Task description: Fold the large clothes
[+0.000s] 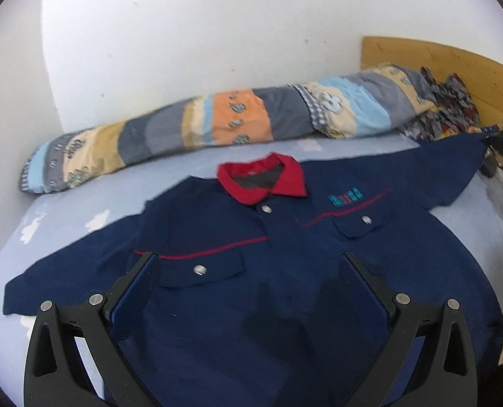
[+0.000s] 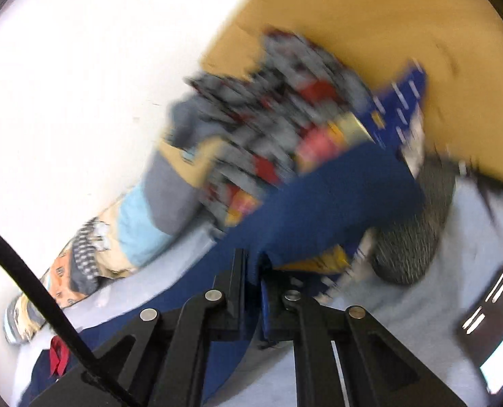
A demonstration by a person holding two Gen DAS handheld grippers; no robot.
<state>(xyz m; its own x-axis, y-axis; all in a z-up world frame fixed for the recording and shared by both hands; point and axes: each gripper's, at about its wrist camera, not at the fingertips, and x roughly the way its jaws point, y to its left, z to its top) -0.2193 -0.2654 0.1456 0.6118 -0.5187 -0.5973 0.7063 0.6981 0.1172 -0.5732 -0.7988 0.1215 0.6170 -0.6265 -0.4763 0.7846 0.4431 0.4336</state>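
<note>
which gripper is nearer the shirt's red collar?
Left. The left gripper hovers open over the shirt chest, just below the red collar. The right gripper is shut on a sleeve end, far off.

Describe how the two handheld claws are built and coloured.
Both are matte black. The left claw has two angled fingers with flat blue-faced pads, triangular cut-outs in its link arms and round silver pivot pins. The right claw shows the same black links and silver pins, plus a black cable running to its body.

light: bright, even, soft shadows | left wrist: mild blur | right wrist: heavy motion smear | edges: fisheye-bent
</note>
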